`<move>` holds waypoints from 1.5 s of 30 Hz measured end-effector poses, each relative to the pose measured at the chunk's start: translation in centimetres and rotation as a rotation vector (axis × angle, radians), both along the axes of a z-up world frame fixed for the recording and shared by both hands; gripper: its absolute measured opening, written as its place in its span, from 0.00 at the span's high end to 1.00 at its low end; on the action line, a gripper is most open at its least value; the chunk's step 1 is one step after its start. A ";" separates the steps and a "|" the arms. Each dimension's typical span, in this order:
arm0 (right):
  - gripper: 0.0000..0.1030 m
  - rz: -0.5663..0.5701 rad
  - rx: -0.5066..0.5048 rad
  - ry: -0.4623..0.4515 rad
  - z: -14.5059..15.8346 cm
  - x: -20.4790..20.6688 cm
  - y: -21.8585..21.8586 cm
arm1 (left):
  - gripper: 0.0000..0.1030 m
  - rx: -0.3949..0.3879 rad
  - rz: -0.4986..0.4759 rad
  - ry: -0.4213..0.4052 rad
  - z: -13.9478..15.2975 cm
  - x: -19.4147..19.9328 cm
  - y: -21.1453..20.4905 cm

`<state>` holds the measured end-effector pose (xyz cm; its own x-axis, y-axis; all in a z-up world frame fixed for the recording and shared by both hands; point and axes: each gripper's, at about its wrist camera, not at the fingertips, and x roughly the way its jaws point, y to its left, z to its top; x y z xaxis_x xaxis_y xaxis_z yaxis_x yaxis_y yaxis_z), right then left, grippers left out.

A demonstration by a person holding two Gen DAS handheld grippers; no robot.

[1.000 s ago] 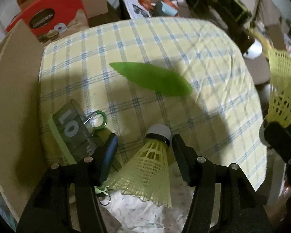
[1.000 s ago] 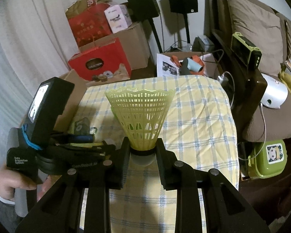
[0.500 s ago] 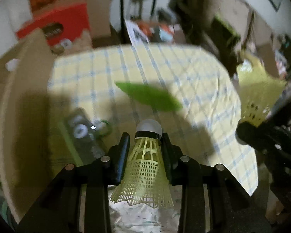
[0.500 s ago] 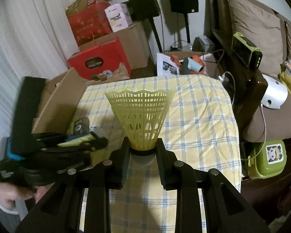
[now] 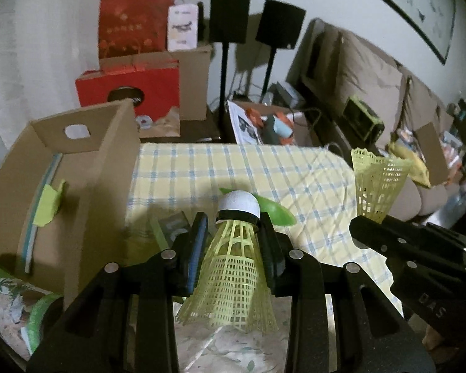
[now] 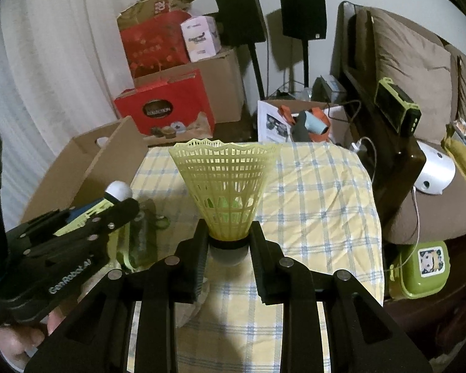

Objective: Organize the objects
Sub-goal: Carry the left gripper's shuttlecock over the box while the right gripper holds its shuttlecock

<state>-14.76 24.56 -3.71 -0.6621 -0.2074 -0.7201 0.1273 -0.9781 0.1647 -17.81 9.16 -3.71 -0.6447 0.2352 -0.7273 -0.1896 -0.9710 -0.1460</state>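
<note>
Transport step of the organizing task. The left gripper (image 5: 233, 227), whose jaws have just been closing, is clamped on a yellow shuttlecock (image 5: 233, 258) at its neck, white cork forward, lifted above the checked tablecloth (image 5: 295, 168); the right gripper (image 6: 228, 244) is clamped on the cork of a second shuttlecock (image 6: 223, 183), skirt forward. The open cardboard box (image 5: 87, 168) just beside the table's left edge appears the likely destination, so the next move calls for carrying each shuttlecock over its rim before releasing. Count: two shuttlecocks, both held; one green leaf-shaped piece (image 5: 276, 213) and one dark green-edged item (image 6: 139, 239) lying on the cloth; one box.
</note>
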 end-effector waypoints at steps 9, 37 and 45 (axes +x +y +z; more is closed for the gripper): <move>0.75 0.008 0.013 0.028 1.4 -0.2 -1.7 | 0.71 -0.008 0.039 0.030 1.3 1.0 -1.9; 0.75 0.110 0.052 0.117 3.4 -0.6 -12.3 | 0.71 -0.043 0.205 0.047 3.8 1.3 -12.3; 0.75 0.176 0.030 0.101 3.7 -1.6 -16.0 | 0.70 -0.044 0.238 0.020 3.6 0.7 -16.0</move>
